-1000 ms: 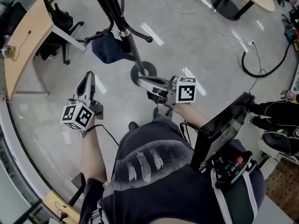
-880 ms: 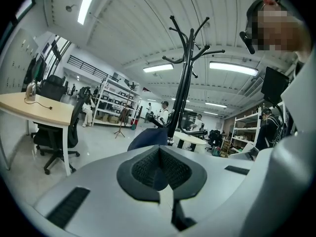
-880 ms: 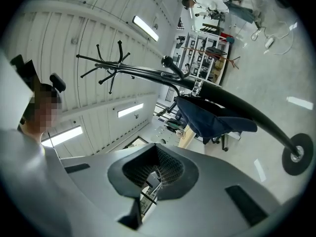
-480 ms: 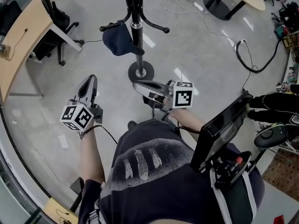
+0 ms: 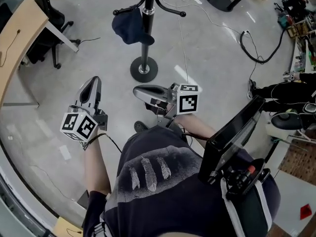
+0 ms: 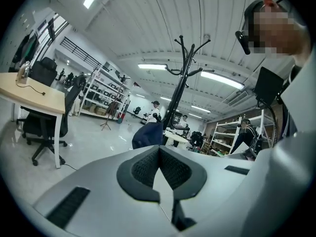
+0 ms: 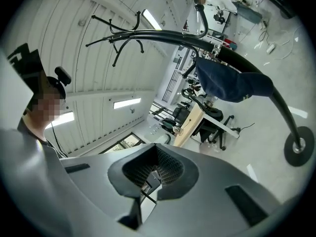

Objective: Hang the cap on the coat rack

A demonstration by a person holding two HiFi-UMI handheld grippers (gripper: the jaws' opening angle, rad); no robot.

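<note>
Head view shows us the navy cap [image 5: 129, 26] already hanging from a low hook of the black coat rack [image 5: 148, 31]. It drapes just beside the pole on its left, above the round base [image 5: 143, 69] that stands on the grey floor [image 5: 217, 73]. We hold both tools well short of the rack, nearer our own body than the base. The left gripper [image 5: 92, 83] points up the picture toward the rack, its marker cube [image 5: 79, 125] at our wrist. In the left gripper view its two jaws are pressed together with nothing between them, and the cap and rack stand beyond the tips, apart from them. The right gripper [image 5: 140, 90] lies across the picture, tips pointing left, just below the base in the frame, its cube [image 5: 188, 97] to the right. In the right gripper view its jaws likewise meet, empty, with the cap further off on its hook. A wooden desk [image 5: 15, 38] with an office chair [image 5: 44, 43] stands at the far left, and a black cable [image 5: 256, 53] loops over the floor at the upper right.
</note>
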